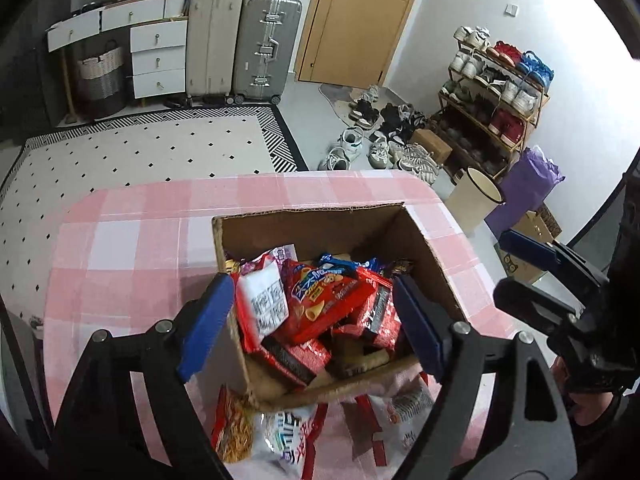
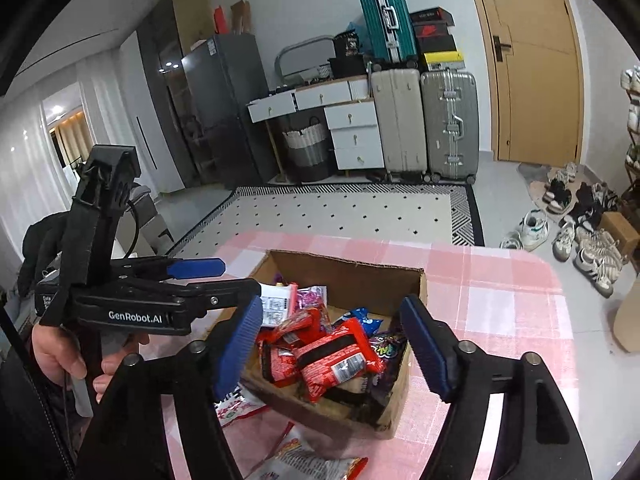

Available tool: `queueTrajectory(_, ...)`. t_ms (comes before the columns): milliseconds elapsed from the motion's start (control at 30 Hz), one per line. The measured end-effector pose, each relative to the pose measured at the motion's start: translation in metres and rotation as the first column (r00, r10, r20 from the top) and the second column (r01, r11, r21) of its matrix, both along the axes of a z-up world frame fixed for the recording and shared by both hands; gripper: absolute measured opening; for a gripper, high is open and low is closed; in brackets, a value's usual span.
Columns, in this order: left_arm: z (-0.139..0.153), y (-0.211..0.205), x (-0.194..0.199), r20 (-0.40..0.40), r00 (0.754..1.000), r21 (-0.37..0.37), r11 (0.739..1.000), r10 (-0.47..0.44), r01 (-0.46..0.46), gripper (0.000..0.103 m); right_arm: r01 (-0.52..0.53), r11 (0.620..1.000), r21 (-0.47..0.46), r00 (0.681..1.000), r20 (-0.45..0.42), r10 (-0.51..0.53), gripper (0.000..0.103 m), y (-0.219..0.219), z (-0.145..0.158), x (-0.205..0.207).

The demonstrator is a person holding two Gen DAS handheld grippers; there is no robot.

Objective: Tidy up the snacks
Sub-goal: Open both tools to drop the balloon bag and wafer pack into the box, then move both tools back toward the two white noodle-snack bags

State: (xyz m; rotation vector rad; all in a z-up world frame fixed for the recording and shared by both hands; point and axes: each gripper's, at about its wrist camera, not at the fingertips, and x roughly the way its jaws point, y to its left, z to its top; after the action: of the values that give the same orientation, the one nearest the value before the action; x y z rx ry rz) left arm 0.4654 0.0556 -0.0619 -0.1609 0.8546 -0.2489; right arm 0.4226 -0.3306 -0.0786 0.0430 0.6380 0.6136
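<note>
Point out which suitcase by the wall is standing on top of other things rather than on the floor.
The teal suitcase. It sits up on the stacked boxes, while the beige suitcase and the silver suitcase stand side by side on the floor.

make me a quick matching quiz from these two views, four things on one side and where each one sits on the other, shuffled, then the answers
Things:
1. cardboard box
2. loose snack packets
3. grey suitcase
4. wicker basket

Places:
A. under the white drawer desk
B. on the pink checked table, full of snacks
C. standing by the wooden door
D. on the table outside the box, at its near side

Pairs: 1-B, 2-D, 3-C, 4-A
</note>
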Motion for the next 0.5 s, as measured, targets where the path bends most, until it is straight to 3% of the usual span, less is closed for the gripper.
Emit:
queueTrajectory(100,0.011,0.006,-0.023,0.042,0.999,0.037,0.999,0.016,-0.018,0.082,0.004,1.000,-0.018,1.000,0.019,-0.004,0.086,0.002,0.007,-0.014)
queueTrajectory(400,0.041,-0.002,-0.088,0.132,0.988,0.061,0.994,0.080,-0.089,0.085,0.009,0.999,-0.046,0.997,0.083,-0.005,0.094,0.003,0.022,-0.057)
queueTrajectory(500,0.048,-0.010,-0.111,0.164,0.983,0.075,0.992,0.085,-0.098,0.091,0.014,0.999,-0.035,0.997,0.082,-0.011,0.095,0.002,0.026,-0.068)
